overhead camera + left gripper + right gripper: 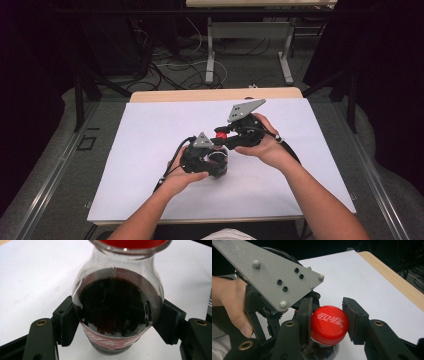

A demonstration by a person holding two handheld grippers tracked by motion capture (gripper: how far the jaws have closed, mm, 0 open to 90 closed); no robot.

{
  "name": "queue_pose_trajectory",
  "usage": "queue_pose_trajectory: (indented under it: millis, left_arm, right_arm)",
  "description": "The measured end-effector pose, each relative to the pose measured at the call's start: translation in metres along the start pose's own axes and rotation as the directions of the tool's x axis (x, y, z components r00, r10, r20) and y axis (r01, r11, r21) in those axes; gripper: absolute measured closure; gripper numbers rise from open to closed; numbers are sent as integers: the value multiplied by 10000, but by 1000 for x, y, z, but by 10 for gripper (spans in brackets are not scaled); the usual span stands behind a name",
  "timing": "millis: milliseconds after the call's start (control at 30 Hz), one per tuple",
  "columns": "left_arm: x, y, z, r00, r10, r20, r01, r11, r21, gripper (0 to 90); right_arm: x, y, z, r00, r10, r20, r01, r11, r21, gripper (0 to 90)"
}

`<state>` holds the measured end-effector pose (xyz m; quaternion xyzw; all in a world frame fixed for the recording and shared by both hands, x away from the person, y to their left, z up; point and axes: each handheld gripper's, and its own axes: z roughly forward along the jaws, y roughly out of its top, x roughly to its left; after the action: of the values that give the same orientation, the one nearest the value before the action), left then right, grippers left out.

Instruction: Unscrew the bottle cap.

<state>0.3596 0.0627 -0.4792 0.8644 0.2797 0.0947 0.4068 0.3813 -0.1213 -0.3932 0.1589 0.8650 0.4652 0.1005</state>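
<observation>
1. While the left tongs (117, 322) clamped the bottle (117, 307) near the surface's (150, 130) centre, the right tongs (327, 323), from 1 o'clock, pinched its cap (329, 324).
2. Twisting could have spun the bottle or sprayed cola.

The bottle (218, 161) stands mid-counter (150, 135), the left gripper (212, 162) around its body, the right gripper (220, 134) around its cap (220, 134) above.
</observation>
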Motion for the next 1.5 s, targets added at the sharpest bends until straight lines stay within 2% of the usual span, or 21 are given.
queue_pose_trajectory:
  millis: [300,433,533,567,633,767,867,967,1000,1067,1167,1200,1500]
  left_arm:
    - [6,-2,-3,9994,-349,-52,349,9994,-86,300]
    - [8,-2,-4,9990,-419,-121,418,9991,-101,301]
    - [10,-1,-6,9994,-338,-36,338,9993,128,300]
    - [9,-2,-5,9991,-376,-179,375,9993,-33,300]
    - [10,-2,-5,9989,-419,-201,418,9991,-55,300]
    - [12,-1,-8,9990,-423,-123,424,9991,88,300]
    - [13,-2,-8,9985,-471,-283,466,9988,-175,300]
    - [14,-1,-9,9977,-620,-291,614,9979,-208,300]
    - [16,-1,-12,9984,-523,-221,522,9986,-44,300]
    - [17,-1,-11,9978,-574,-329,565,9981,-258,300]
    - [19,-1,-14,9970,-677,-381,668,9975,-224,300]
    - [19,-1,-14,9965,-732,-400,723,9971,-236,300]
    - [25,-1,-20,9949,-815,-593,794,9962,-366,300]
  right_arm:
    - [-1,-1,-5,9997,240,80,-241,9996,155,611]
    - [-1,-1,-5,9997,255,62,-256,9995,157,610]
    - [1,-1,-5,9996,213,175,-216,9997,126,610]
    - [1,0,-5,9997,208,141,-211,9996,202,610]
    - [3,0,-6,9995,213,220,-218,9995,227,610]
    - [6,1,-9,9990,270,355,-277,9994,197,610]
    - [7,0,-11,9985,250,484,-264,9993,274,611]
    - [9,-2,-12,9979,316,559,-334,9989,317,611]
    - [10,-3,-13,9979,308,564,-327,9989,346,610]
    - [11,-4,-14,9972,391,634,-417,9983,395,610]
    - [11,-7,-15,9970,463,622,-495,9975,504,610]
    - [12,-9,-15,9960,530,718,-560,9976,401,610]
    - [14,-20,-18,9891,948,1127,-1018,9931,581,611]
